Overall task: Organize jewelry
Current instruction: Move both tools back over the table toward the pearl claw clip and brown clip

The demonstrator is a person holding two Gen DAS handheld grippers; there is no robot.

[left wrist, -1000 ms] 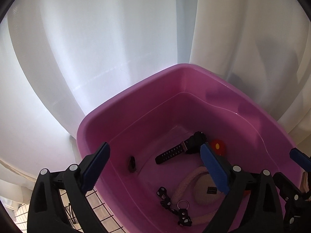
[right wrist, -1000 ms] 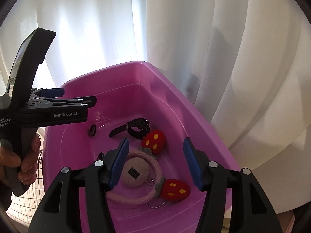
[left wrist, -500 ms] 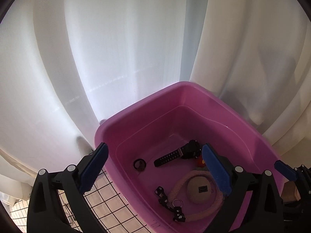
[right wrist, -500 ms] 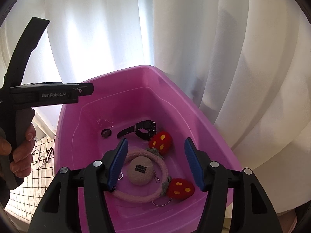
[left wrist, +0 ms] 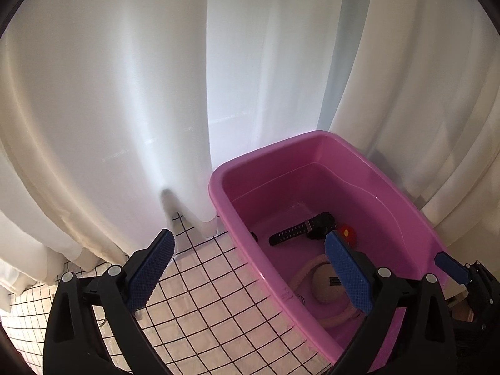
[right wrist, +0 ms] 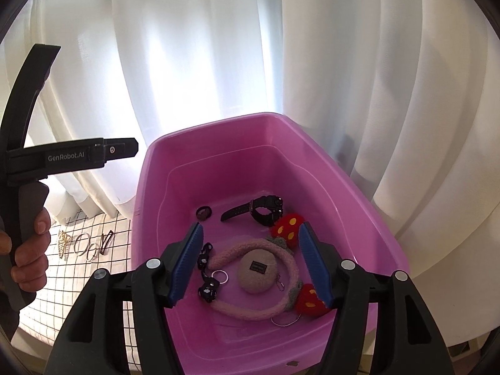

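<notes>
A pink tub (right wrist: 218, 131) (left wrist: 218, 184) holds a black watch (right wrist: 259, 209) (left wrist: 300, 228), a dark ring (right wrist: 203, 212), a black bead chain (right wrist: 206, 278), a pink fuzzy headband with red mushrooms (right wrist: 281, 268) and a beige round pouch (right wrist: 255, 270) (left wrist: 325, 284). My right gripper (right wrist: 250, 265) is open and empty above the tub. My left gripper (left wrist: 247, 276) is open and empty, over the tub's left rim. Silver rings (right wrist: 84, 245), a gold clip (right wrist: 63, 243) and a dark clip (right wrist: 106, 240) lie on the grid cloth left of the tub.
White curtains (left wrist: 125, 93) hang close behind and to the right of the tub. A white cloth with a black grid (left wrist: 203, 297) covers the surface left of the tub. A hand (right wrist: 28, 256) holds the left gripper's handle.
Both grippers have pulled back and up from the tub. The left gripper has swung left, so the grid cloth now shows. Both stay open and empty.
</notes>
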